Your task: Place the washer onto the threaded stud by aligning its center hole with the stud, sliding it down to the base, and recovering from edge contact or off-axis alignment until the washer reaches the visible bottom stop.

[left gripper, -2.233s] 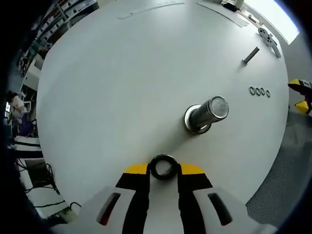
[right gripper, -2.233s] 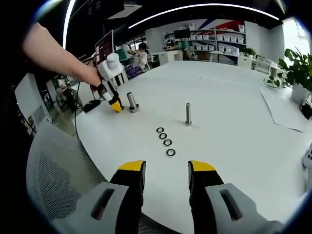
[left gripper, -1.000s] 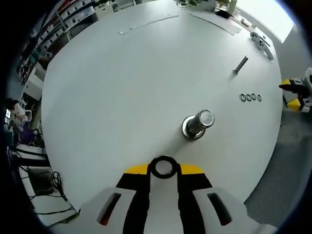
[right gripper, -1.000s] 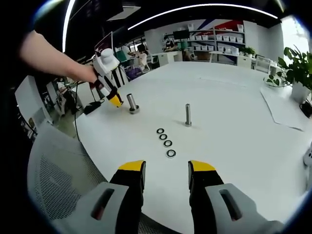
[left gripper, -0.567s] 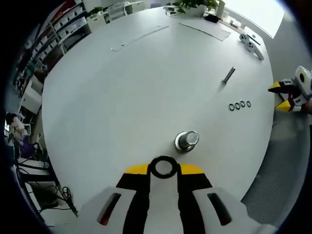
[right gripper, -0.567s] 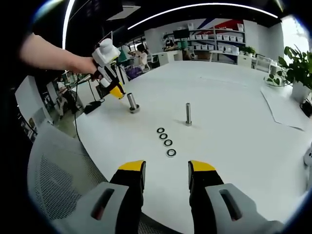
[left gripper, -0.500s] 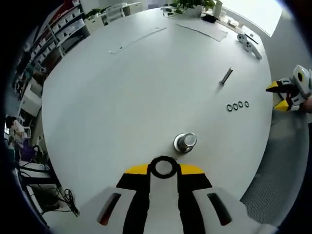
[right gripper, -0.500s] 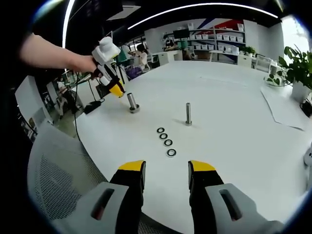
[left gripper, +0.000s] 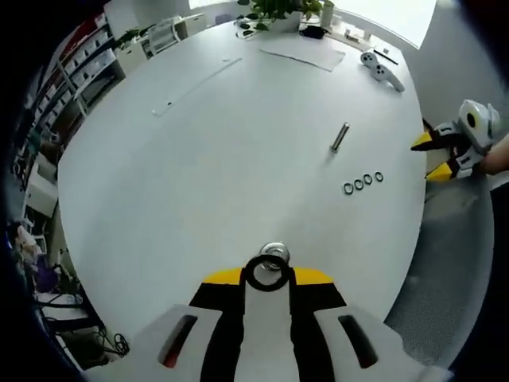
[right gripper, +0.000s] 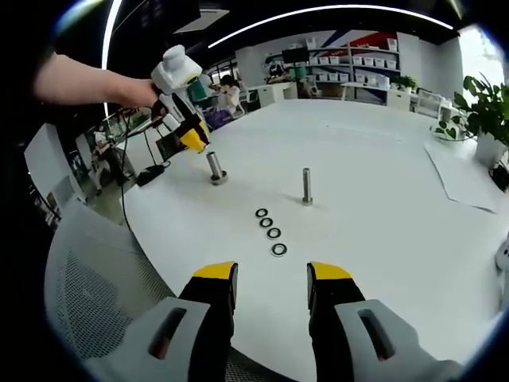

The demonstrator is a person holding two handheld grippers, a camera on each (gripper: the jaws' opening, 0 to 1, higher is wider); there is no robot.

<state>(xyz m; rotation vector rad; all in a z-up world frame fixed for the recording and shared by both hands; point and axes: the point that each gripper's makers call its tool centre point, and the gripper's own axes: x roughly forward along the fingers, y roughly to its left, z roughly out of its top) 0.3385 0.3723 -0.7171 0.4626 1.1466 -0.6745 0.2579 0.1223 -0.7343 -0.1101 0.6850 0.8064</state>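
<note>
Your left gripper (left gripper: 267,277) has risen well above the round white bench (left gripper: 199,159) and swung in over the short, thick steel stud (left gripper: 274,255): a second ago that stud stood clear ahead of the fingers and leaned away, and now you look almost straight down on its top, which peeks out just past the dark metal washer ring (left gripper: 266,273) pinched between the yellow-tipped fingers. From the right gripper view, the left gripper (right gripper: 191,131) hangs tilted above the stud (right gripper: 216,168), apart from it, where before it sat low beside the stud's base.

That puts you at the alignment step. The washer is held in the air, not yet on the stud, and its hole looks slightly short of the stud's axis, so a small nudge forward seems needed before you lower it.

Your right gripper (right gripper: 270,282) idles at the near bench edge, fingers spread apart with nothing between them. Ahead of it lie a row of four spare small washers (right gripper: 270,228) and, beyond, a thin upright steel pin (right gripper: 307,187), both well apart from the thick stud.
</note>
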